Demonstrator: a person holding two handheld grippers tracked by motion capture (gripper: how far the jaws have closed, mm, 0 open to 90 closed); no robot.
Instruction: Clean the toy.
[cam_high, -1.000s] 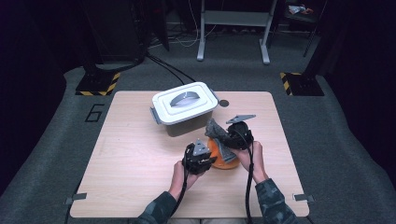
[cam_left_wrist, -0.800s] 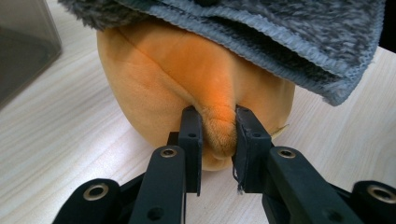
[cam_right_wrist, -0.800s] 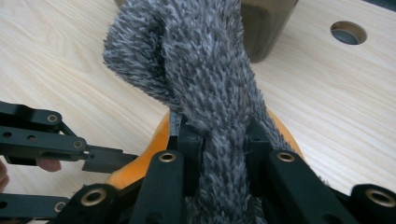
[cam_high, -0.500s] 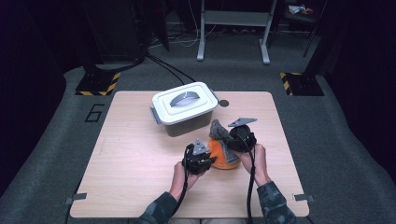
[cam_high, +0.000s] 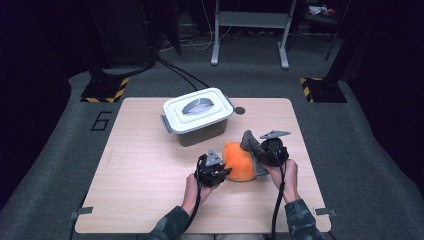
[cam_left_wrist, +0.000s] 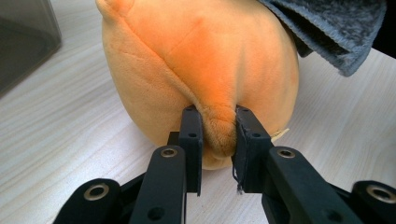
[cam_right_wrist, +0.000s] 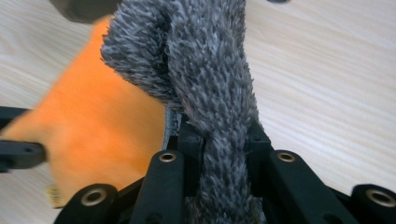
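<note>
An orange plush toy (cam_high: 239, 161) lies on the wooden table (cam_high: 140, 165) between my two grippers. My left gripper (cam_high: 216, 172) is shut on a fold of the orange plush (cam_left_wrist: 205, 60), pinching it at the toy's near end. A grey fuzzy cloth (cam_high: 250, 141) drapes over the toy's right side. My right gripper (cam_high: 265, 156) is shut on a bunched strip of that grey cloth (cam_right_wrist: 210, 70), with the orange plush (cam_right_wrist: 98, 126) just left of its jaws.
A white-lidded grey storage box (cam_high: 196, 116) with a handle stands closed behind the toy, near the table's far edge. A small dark round spot (cam_high: 240, 110) lies to its right. Bare wood spreads to the left and front.
Both grippers and the toy have shifted slightly toward the near edge. The grey cloth has been drawn up and to the right off the orange plush.
</note>
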